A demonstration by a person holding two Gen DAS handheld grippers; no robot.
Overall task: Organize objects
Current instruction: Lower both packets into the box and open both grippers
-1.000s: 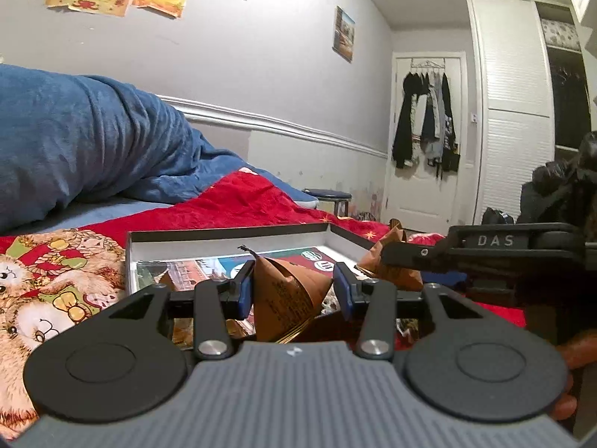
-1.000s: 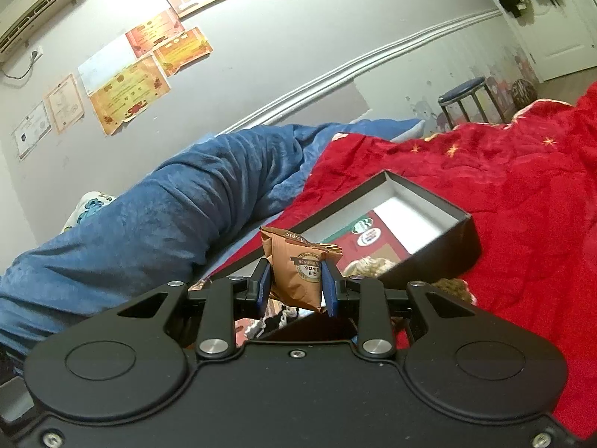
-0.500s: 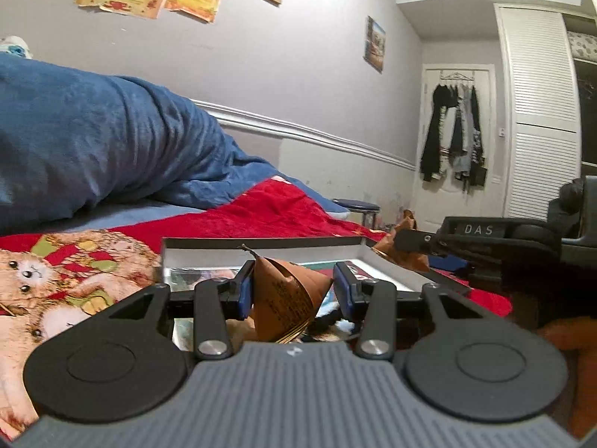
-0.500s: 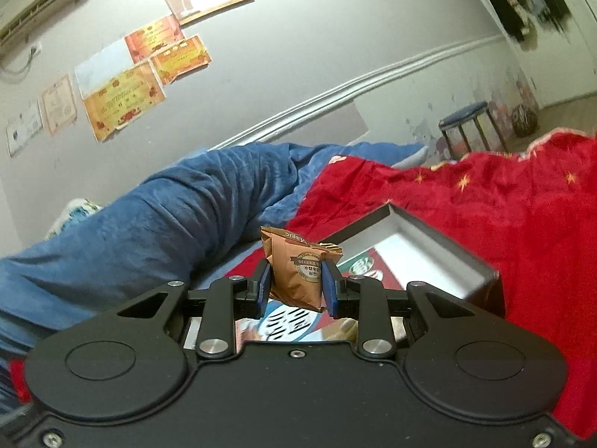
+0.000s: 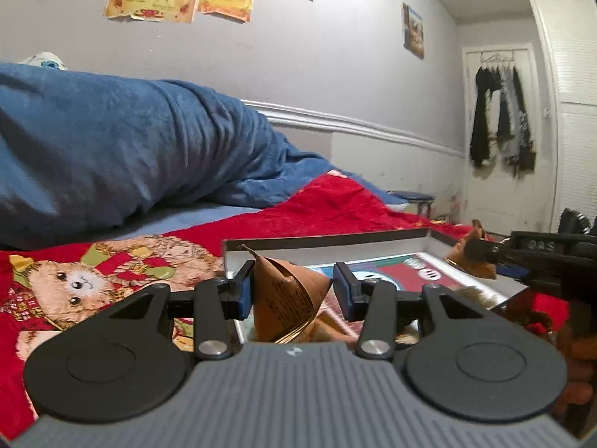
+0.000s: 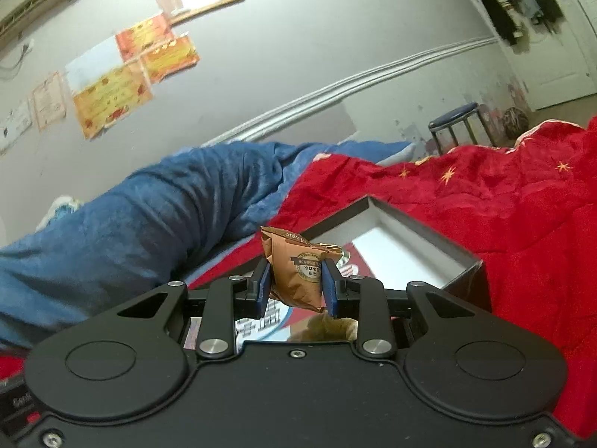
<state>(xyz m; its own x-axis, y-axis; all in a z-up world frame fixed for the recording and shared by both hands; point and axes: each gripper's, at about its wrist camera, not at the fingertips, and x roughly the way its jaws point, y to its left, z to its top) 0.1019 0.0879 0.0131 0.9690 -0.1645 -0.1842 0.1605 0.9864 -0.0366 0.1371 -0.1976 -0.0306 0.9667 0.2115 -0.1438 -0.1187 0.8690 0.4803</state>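
In the left wrist view my left gripper (image 5: 293,289) is shut on a folded brown snack packet (image 5: 283,302), held just above the near rim of a black box with a white inside (image 5: 328,240). A printed sheet and more packets lie in the box. At the right, my right gripper (image 5: 481,250) reaches over the box with a second brown packet (image 5: 471,263). In the right wrist view the right gripper (image 6: 294,285) is shut on that brown packet (image 6: 294,261), upright between the blue pads (image 6: 264,283), above the box (image 6: 429,229).
The box lies on a red blanket (image 6: 503,201) with a bear print (image 5: 74,280). A rolled blue blanket (image 5: 112,149) lies behind it along the grey wall. A stool (image 6: 453,112) and a door hung with clothes (image 5: 500,112) stand beyond the bed.
The left view has swung left, so the box sits further right in it. The right gripper has moved in over the box. Both packets stay gripped.
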